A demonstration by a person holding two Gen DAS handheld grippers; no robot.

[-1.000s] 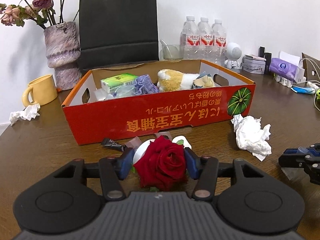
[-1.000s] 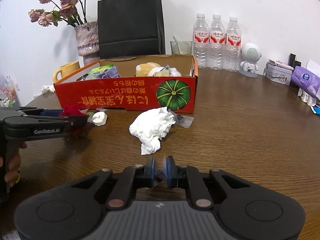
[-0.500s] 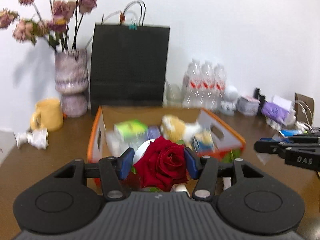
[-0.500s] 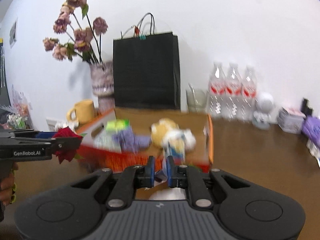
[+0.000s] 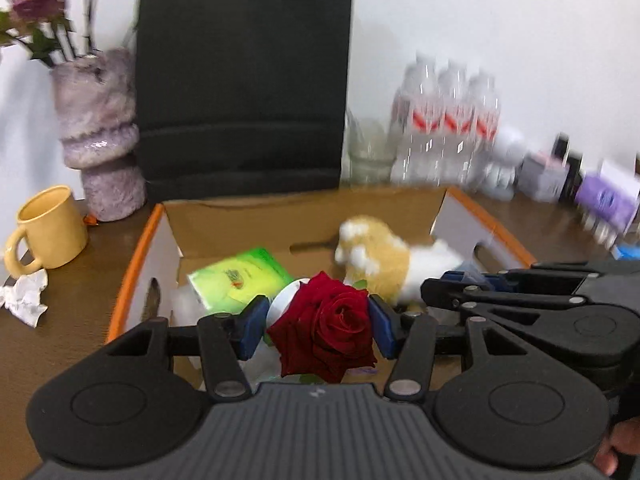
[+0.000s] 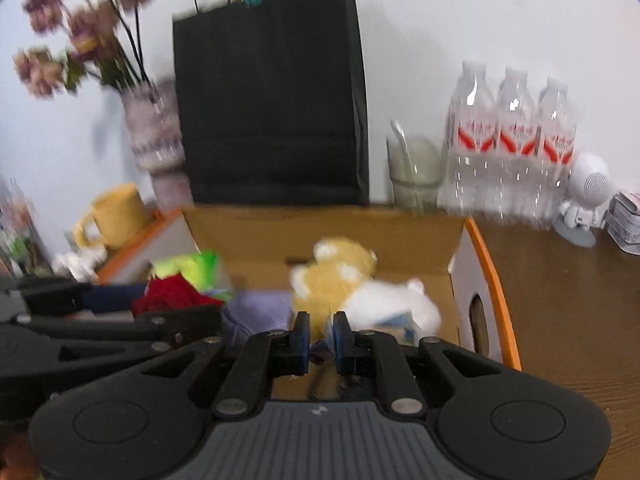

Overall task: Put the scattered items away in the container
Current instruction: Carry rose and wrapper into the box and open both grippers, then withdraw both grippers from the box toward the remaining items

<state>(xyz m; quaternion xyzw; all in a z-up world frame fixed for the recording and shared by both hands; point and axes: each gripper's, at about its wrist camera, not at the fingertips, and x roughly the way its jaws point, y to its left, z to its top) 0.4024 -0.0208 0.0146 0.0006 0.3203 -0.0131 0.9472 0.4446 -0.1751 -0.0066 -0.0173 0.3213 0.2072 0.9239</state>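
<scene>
My left gripper (image 5: 316, 326) is shut on a dark red rose (image 5: 324, 328) and holds it over the open orange-rimmed cardboard box (image 5: 136, 264). Close on its right my right gripper (image 5: 520, 292) also hangs over the box. In the right wrist view my right gripper (image 6: 322, 326) is shut on a thin clear wrapper (image 6: 329, 320) above the box (image 6: 492, 280). The rose (image 6: 172, 292) and my left gripper (image 6: 100, 312) show at its left. Inside the box lie a green tissue pack (image 5: 240, 280), a tan and white plush toy (image 6: 336, 272) and a purple cloth (image 6: 260, 312).
A black paper bag (image 5: 244, 72) stands behind the box, with a vase of dried flowers (image 5: 100, 136) and a yellow mug (image 5: 48, 228) to its left. A crumpled tissue (image 5: 24, 296) lies by the mug. A glass (image 6: 416, 172), water bottles (image 6: 512, 140) and small items line the back right.
Both grippers rose from the table in front of the box and moved forward over it, still gripping the rose and the wrapper. The crumpled tissue by the box front has left view.
</scene>
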